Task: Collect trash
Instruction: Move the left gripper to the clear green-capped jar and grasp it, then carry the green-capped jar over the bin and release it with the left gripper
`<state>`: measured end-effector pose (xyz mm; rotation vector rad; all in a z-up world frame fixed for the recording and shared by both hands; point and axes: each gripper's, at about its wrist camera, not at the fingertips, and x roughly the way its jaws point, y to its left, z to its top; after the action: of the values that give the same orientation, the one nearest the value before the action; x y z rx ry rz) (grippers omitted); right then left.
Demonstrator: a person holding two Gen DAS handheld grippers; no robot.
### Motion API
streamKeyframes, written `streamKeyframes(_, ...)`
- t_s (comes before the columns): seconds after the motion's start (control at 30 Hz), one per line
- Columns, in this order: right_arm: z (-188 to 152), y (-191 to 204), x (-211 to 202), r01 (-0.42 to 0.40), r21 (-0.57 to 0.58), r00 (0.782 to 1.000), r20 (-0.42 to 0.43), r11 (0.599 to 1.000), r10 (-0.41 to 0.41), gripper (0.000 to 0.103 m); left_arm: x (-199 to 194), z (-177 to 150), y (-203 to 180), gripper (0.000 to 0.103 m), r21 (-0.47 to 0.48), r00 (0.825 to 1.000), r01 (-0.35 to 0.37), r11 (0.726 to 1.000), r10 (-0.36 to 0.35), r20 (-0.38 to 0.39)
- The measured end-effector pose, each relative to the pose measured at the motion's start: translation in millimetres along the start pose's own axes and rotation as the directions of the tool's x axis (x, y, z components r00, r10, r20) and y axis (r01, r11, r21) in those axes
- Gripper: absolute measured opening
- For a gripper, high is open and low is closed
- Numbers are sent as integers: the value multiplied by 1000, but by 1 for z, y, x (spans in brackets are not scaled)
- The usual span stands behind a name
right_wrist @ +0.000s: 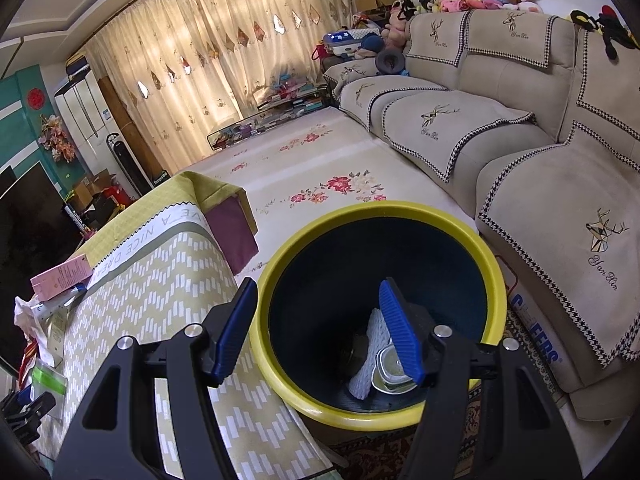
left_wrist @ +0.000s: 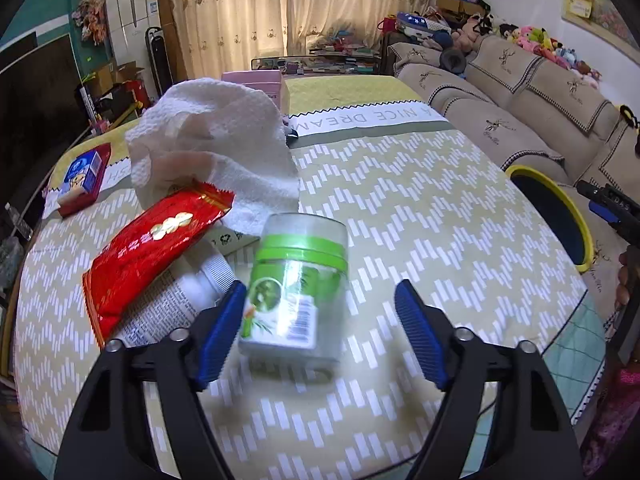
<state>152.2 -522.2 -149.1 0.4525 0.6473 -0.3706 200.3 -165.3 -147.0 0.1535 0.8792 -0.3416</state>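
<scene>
While the left gripper (left_wrist: pixel 320 320) hangs spread wide, a green-lidded jar (left_wrist: pixel 298 284) lies on the table (left_wrist: pixel 440 208) between its fingers, beside a red wrapper (left_wrist: pixel 156 248) and crumpled tissue (left_wrist: pixel 216 148). Over on the right wrist view, the right gripper (right_wrist: pixel 316 328) hangs released, empty, above the yellow-rimmed bin (right_wrist: pixel 380 216), where a white foam sleeve (right_wrist: pixel 370 356) and a clear container (right_wrist: pixel 390 372) lie.

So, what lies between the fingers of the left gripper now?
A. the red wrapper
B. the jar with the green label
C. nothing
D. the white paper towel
B: the jar lies between the open fingers of the left gripper, while the red wrapper is off to the side.
</scene>
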Motion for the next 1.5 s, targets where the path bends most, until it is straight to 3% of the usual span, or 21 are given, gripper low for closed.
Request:
streamKeyframes(0.17,-3,-5,5,-2,9,1000,-14,1000,3,60,11,3,2,54,7,999,-38,999,38,-13)
streamKeyframes(0.37,-4,-10,4,-6,18,1000,-15,1000,6,60,5,0,2,51,10,1000,-5,1000,5,-7)
streamKeyframes(0.6,-3,-17,-8,-12,27,1000,8,1000,11,60,-22,11,-33,51,85,994,93,992,-98,51)
streamKeyframes(0.8,-1,-31,-27,6,38,999,38,999,-8,60,-26,37,-83,51,184,976,196,963,-210,60)
streamKeyframes(0.9,-1,-45,-38,26,52,998,57,998,-29,60,-20,52,-119,51,256,963,246,935,-266,44)
streamKeyframes(1.0,-3,-60,-47,36,69,997,67,997,-41,60,-8,66,-158,51,313,949,297,902,-315,8)
streamKeyframes(1.17,-6,-82,-53,56,100,996,67,993,-63,60,26,86,-232,51,369,914,404,837,-389,-117)
streamKeyframes(1.33,-9,-103,-57,77,130,995,58,988,-85,60,64,102,-293,51,400,902,431,809,-386,-191)
streamKeyframes(1.5,-12,-116,-59,88,149,994,52,985,-96,60,105,106,-333,52,404,908,415,815,-340,-245)
